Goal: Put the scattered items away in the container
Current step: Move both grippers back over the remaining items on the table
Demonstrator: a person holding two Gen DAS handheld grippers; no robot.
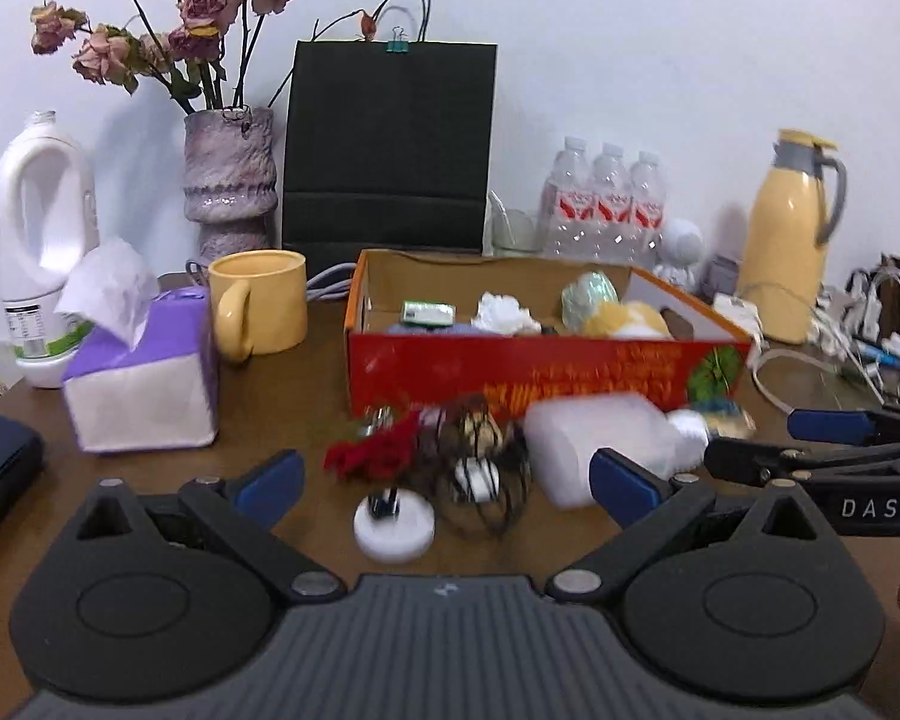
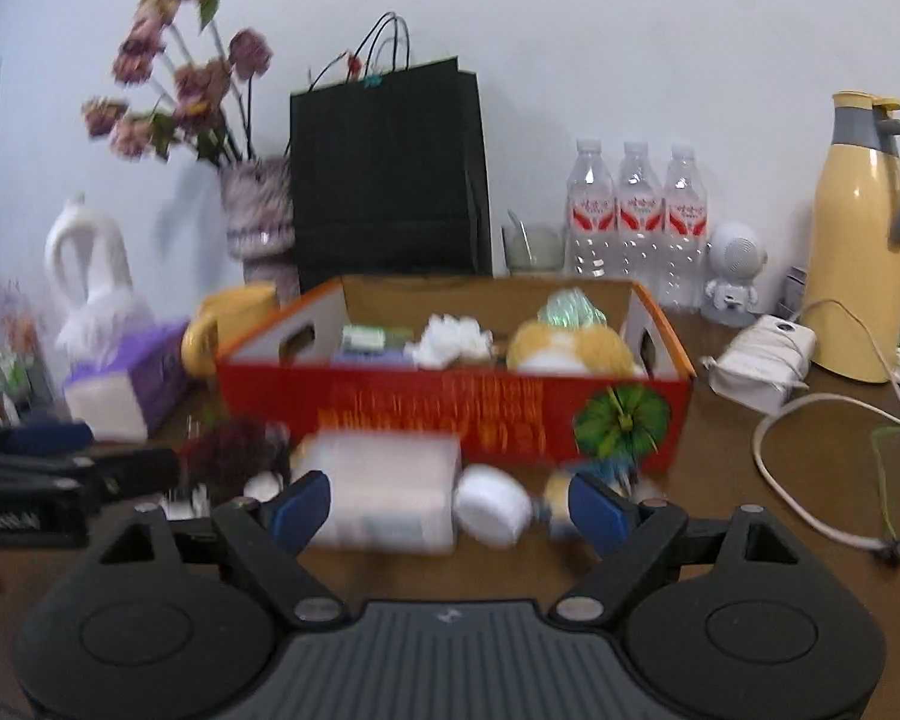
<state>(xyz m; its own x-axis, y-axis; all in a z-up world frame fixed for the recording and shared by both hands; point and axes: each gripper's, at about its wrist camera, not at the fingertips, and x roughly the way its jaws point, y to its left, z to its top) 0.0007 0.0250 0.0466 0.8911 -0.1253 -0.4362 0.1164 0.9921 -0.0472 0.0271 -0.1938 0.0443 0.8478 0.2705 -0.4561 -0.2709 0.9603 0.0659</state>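
Both grippers, left [image 1: 444, 483] and right [image 2: 450, 507], gape empty before the box [image 1: 528, 369]; the bottle [image 2: 390, 495] lies loose, framed for pickup.

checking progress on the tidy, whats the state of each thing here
red box: open-topped, partly filled
white plastic bottle: lying on its side, outside the box
wire ornament: on the table, outside the box
left gripper: open
right gripper: open
yellow mug: upright

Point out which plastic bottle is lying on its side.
The white-capped bottle lying on the table in front of the red box. The three water bottles by the wall and the white jug stand upright.
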